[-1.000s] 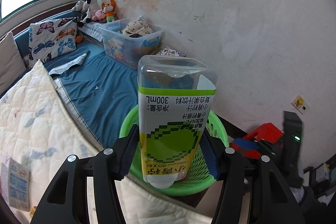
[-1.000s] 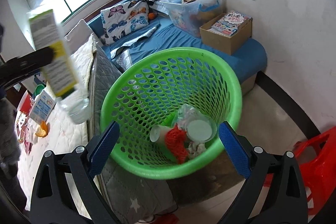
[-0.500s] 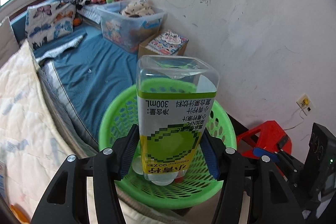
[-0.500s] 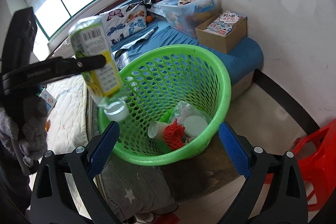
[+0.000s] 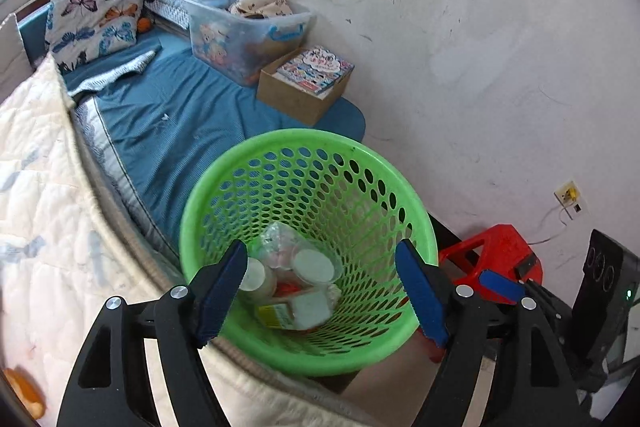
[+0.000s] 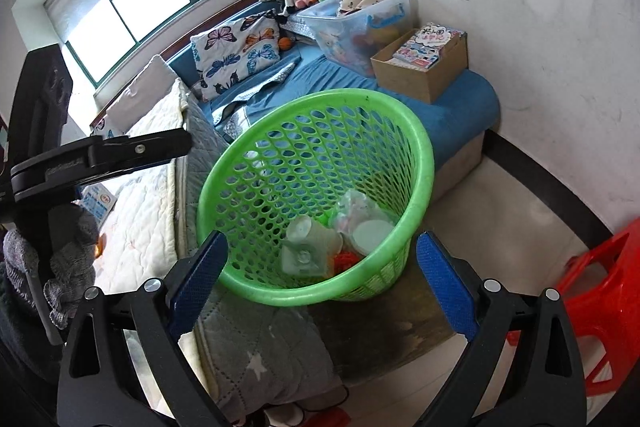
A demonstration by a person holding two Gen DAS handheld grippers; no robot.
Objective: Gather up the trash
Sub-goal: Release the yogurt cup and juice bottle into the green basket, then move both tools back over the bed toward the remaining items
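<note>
Trash (image 5: 294,291) (a juice bottle (image 5: 296,311) too) lies in the green basket (image 5: 308,143); both claws gape empty.

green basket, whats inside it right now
Inside the green basket: a juice bottle, a paper cup, a clear lidded container, something red. Whatever lies beneath them is covered.

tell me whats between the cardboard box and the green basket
Only bare blue mattress lies between the cardboard box and green basket, shown in the left wrist view.
</note>
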